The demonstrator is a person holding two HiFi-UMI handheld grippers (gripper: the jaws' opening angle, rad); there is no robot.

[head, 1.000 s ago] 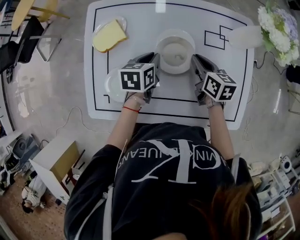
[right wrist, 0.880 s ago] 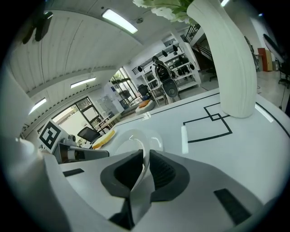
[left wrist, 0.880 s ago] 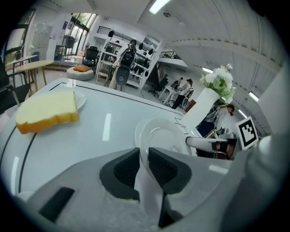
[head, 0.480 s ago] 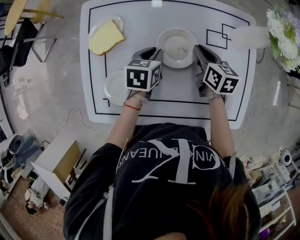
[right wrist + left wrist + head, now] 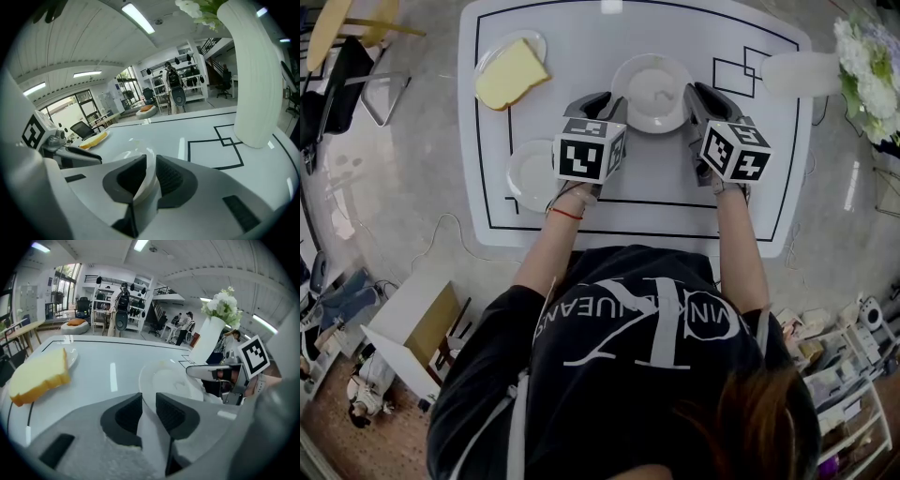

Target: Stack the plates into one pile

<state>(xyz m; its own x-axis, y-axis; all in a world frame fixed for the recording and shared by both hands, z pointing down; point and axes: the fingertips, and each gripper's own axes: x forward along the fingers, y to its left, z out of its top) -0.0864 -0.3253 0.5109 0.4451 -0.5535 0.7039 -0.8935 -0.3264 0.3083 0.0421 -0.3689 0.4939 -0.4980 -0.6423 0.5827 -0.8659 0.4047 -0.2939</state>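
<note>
Head view: left gripper (image 5: pixel 602 100) and right gripper (image 5: pixel 697 93), whose jaws have just been opening, loosely straddle the rim of the centre plate (image 5: pixel 653 92). The near-left plate (image 5: pixel 528 175) and far-left bread plate (image 5: pixel 507 44) sit apart; stacking seems unstarted.

The table (image 5: pixel 581 37) is viewed steeply from above by the head camera. Each gripper camera is set close behind its claw, facing forward. The plate (image 5: pixel 654 92) between the left claw (image 5: pixel 604 101) and the right claw (image 5: pixel 698 93) is shared.

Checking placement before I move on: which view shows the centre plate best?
Head view: the whole plate shows from above. Left gripper view shows it foreshortened, partly hidden; right gripper view, only a rim sliver.
</note>
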